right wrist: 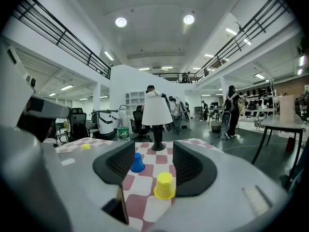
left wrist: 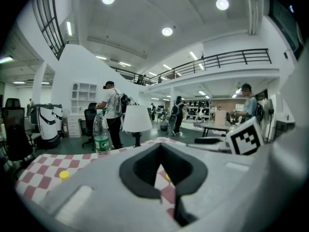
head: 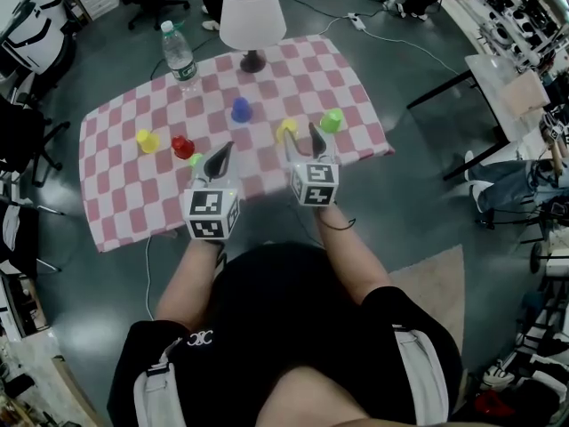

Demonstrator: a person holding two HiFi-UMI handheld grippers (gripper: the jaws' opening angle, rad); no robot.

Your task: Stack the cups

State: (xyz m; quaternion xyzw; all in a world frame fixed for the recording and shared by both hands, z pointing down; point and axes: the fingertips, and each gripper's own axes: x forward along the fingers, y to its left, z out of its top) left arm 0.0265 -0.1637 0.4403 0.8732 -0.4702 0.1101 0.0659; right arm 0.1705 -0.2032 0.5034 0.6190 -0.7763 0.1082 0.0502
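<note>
Checked pink-and-white cloth covers the surface [head: 116, 203], which stands on a grey floor in an open hall with people far behind it. White lamp [head: 252, 20] at the far edge, water bottle [head: 180, 56] to its left.

Cups stand singly, none stacked:
- blue cup [head: 240, 108] mid-cloth, upside-down
- green cup [head: 332, 120] toward the right edge
- yellow cup [head: 286, 130] just left of it, upside-down
- red cup [head: 182, 146] and second yellow cup [head: 148, 140] side by side at the left
- small green object [head: 195, 159] just by the red cup, partly hidden, unclear

Right gripper [right wrist: 153, 153] is low over the near right part of the cloth. Its fingers [right wrist: 193, 168] are spread wide, with the yellow cup [right wrist: 164, 186] standing on the cloth between them, close against the right-hand finger. The blue cup [right wrist: 137, 163] shows farther off beside the left-hand finger.

Left gripper [left wrist: 161, 146] is near the red cup. Its fingers [left wrist: 140, 173] have their tips brought together, with nothing between them.
</note>
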